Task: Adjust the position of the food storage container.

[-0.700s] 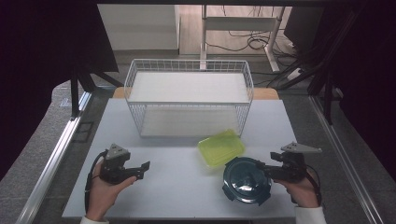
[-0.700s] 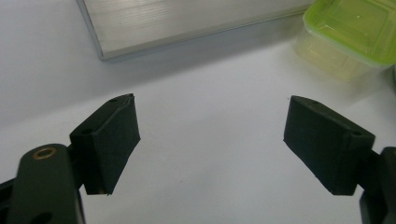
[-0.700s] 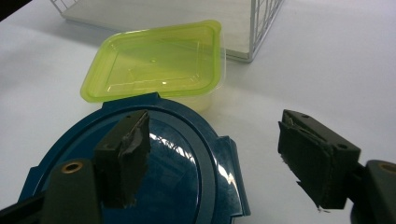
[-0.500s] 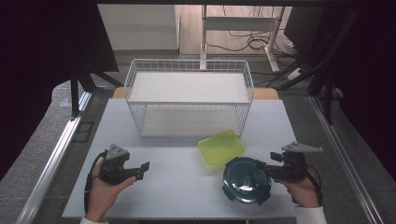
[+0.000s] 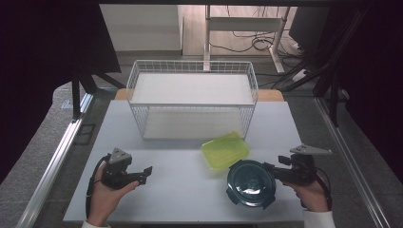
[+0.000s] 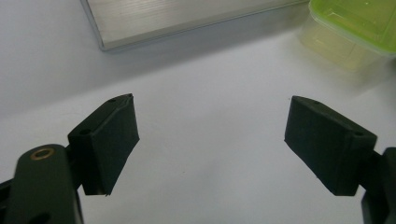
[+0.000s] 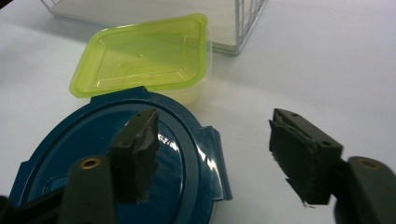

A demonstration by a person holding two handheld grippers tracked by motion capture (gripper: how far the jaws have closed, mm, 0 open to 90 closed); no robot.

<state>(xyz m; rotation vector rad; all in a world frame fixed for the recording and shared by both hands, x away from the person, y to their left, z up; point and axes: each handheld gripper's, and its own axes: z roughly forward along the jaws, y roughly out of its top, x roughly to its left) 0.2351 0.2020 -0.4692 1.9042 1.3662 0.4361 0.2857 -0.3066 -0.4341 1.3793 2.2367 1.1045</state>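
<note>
High view: green-lidded container (image 5: 225, 150) shut.

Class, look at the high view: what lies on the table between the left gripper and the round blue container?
Nothing: between the left gripper and the round blue container there is bare white table, seen in the high view.

A white wire basket (image 5: 192, 102) stands at twelve o'clock on the white tabletop (image 5: 180, 190); cables (image 5: 242, 45) trail on the floor beyond.

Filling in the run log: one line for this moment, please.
left gripper: open, over bare table | right gripper: open, at round blue container edge | green-lidded box: beside it
</note>
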